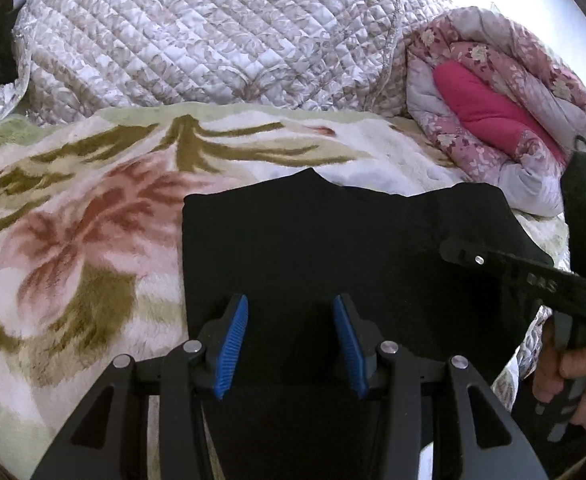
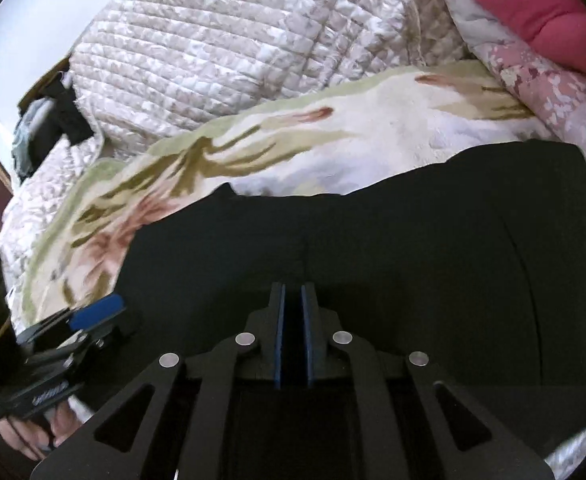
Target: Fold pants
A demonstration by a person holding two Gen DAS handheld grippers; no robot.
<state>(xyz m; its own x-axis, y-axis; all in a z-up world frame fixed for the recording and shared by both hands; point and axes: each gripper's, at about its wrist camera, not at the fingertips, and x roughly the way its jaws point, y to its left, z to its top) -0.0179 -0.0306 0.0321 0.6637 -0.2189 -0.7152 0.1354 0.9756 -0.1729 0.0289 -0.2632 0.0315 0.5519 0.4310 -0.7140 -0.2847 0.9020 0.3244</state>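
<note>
The black pants (image 1: 333,240) lie folded flat on a floral fleece blanket (image 1: 73,220); they also fill the lower part of the right wrist view (image 2: 373,240). My left gripper (image 1: 291,308) is open and empty, its blue pads (image 1: 233,340) spread wide just above the pants' near part. My right gripper (image 2: 292,296) has its blue pads nearly together with a narrow gap, low over the pants; I cannot tell if cloth sits between them. The right gripper's body shows at the right of the left wrist view (image 1: 533,276). The left gripper shows at the lower left of the right wrist view (image 2: 93,316).
A quilted beige bedspread (image 1: 213,32) is heaped behind the blanket. A rolled pink floral quilt (image 1: 501,112) lies at the back right, close to the pants' far right corner. Dark clothes (image 2: 49,132) lie at the far left by the bed edge.
</note>
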